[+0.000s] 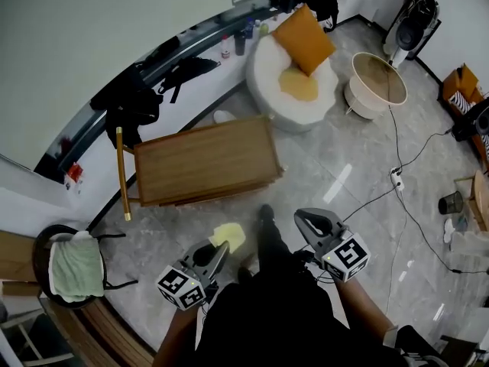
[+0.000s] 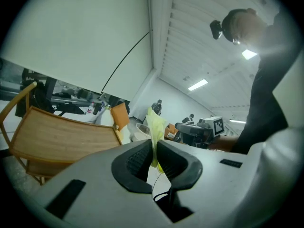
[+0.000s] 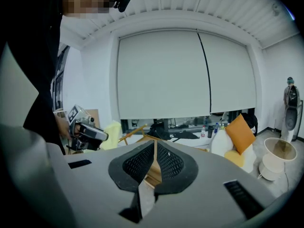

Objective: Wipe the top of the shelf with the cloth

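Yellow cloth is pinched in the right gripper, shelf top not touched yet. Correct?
Not quite. The yellow cloth is pinched in the left gripper, as the left gripper view shows; the right gripper is shut on nothing. The shelf top is not touched yet.

The room was a lounge-style office space: tiled floor, white armchair, orange cushion, roller blinds, trailing power strip.

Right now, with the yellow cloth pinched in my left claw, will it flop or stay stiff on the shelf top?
Probably floppy: the cloth crumples above the left claw. Likely light, since a thin pinch holds it. It may bunch when dragged over the shelf.
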`<state>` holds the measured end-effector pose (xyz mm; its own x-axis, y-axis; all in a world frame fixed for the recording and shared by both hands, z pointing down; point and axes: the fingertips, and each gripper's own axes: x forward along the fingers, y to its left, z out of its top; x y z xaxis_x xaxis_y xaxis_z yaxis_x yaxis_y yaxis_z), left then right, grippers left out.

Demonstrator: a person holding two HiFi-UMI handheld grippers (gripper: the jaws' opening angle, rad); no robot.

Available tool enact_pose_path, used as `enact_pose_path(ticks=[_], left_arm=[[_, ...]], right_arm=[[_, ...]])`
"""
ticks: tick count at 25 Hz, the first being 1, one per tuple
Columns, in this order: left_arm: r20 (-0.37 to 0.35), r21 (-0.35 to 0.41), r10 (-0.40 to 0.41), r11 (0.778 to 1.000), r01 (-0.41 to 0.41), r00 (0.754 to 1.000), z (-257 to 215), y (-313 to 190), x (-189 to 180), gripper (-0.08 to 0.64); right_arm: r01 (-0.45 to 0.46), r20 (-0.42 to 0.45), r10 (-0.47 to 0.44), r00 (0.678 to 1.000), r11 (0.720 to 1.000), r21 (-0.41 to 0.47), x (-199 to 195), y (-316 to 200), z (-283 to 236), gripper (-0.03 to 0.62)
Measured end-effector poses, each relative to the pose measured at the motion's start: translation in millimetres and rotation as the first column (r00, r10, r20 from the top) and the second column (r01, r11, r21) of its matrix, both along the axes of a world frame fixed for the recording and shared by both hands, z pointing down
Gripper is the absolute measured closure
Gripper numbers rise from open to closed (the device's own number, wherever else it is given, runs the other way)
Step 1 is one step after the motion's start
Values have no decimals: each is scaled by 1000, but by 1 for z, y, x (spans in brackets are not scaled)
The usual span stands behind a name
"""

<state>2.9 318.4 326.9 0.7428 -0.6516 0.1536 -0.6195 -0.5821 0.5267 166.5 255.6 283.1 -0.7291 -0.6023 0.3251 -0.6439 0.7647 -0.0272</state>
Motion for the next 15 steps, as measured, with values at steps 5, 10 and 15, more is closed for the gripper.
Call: enact_pose_path(ticks=[5,10,15], left_arm=[[10,-56,-31,998,32,999,10,-73,12,531],[36,-117,-56,991,60,998,23,-156,26,531],[92,-208,-69,974,87,993,50,-218,40,531]], right_arm=[[45,13,-45,999,999,-19,-2,-83,15,563],[132,-34,-132,991,991,-10,11,-160,24,563],[201,-36,-202,979,979,-29,29,-228,37,563]])
